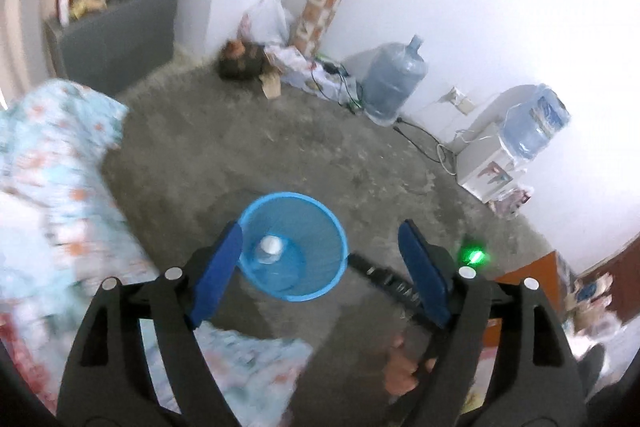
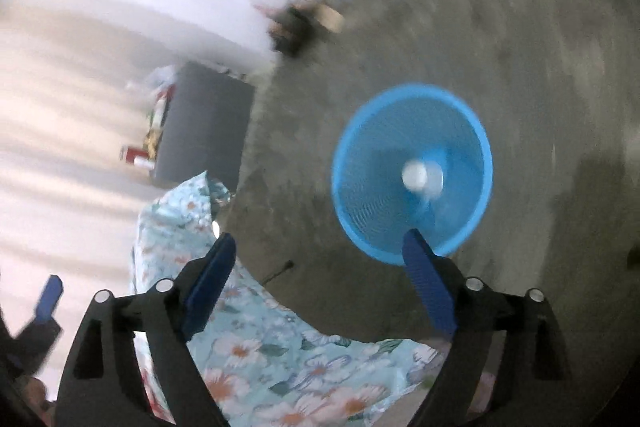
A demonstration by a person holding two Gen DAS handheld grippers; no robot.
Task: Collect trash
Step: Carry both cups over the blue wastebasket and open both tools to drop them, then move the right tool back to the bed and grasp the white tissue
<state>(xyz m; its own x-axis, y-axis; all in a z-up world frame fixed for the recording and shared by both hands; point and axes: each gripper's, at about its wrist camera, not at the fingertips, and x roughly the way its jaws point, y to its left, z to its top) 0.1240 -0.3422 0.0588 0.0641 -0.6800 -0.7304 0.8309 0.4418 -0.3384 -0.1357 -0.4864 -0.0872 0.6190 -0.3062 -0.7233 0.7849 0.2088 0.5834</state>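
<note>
Left wrist — bottle [image 1: 271,251] beyond tool [image 1: 320,275]

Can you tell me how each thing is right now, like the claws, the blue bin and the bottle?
Left claw: open, nothing in it.
Right claw: open, nothing in it.
Blue bin: upright on the floor, no lid.
Bottle: inside the bin, white cap on, pointing up.
Water jug on the floor: upright, looks empty.
Green light: on.

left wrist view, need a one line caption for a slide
Open left gripper above a blue mesh bin on the concrete floor, a clear plastic bottle inside it.
</note>
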